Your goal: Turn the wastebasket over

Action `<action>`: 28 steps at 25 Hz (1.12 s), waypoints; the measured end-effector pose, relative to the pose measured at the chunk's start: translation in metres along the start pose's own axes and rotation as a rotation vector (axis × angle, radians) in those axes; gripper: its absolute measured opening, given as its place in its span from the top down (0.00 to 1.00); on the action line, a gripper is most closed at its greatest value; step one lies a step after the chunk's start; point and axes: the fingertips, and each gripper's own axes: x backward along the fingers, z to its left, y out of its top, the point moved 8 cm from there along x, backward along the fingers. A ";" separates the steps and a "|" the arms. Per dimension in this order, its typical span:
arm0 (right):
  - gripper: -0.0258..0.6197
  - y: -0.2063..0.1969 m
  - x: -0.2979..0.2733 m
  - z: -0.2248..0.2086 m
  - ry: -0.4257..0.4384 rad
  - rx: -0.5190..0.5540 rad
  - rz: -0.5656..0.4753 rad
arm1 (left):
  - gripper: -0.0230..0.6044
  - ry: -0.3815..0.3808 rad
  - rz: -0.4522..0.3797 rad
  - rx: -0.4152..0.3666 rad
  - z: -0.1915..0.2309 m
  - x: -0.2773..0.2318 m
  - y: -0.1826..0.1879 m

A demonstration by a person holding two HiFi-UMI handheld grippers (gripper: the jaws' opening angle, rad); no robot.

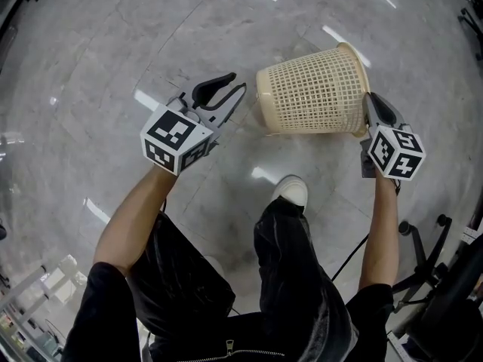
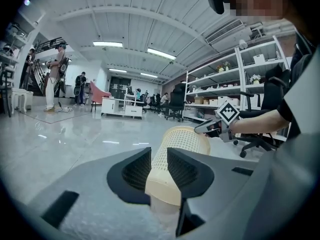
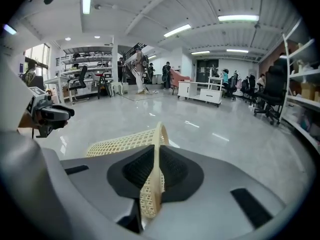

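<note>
L hand-held gripper [image 1: 236, 84] agape, prob. empty; R hand-held gripper [image 1: 370, 102] clamped.

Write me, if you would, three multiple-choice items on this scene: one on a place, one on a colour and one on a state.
1. Where does the right claw grip the wastebasket?
A. on its rim
B. on its closed base
C. halfway along its wall

2. What colour is the wastebasket?
A. blue
B. cream
C. black

3. How does the wastebasket lie?
A. upright
B. upside down
C. on its side

Answers:
1 A: the right gripper view shows the pads pressed on the rim's edge.
2 B: the lattice wall is cream in every view.
3 C: in the head view its mouth faces sideways, towards the right claw.
</note>
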 end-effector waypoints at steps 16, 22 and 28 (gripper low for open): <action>0.90 0.059 0.011 0.078 -0.131 0.645 -0.056 | 0.82 -0.047 -0.018 -0.029 -0.014 -0.012 0.008; 0.90 0.042 0.008 0.154 -0.040 0.867 -0.055 | 0.82 -0.076 -0.057 -0.035 -0.026 -0.022 0.019; 0.88 0.022 0.000 0.193 0.059 0.826 -0.042 | 0.82 -0.110 -0.045 -0.046 -0.035 -0.033 0.016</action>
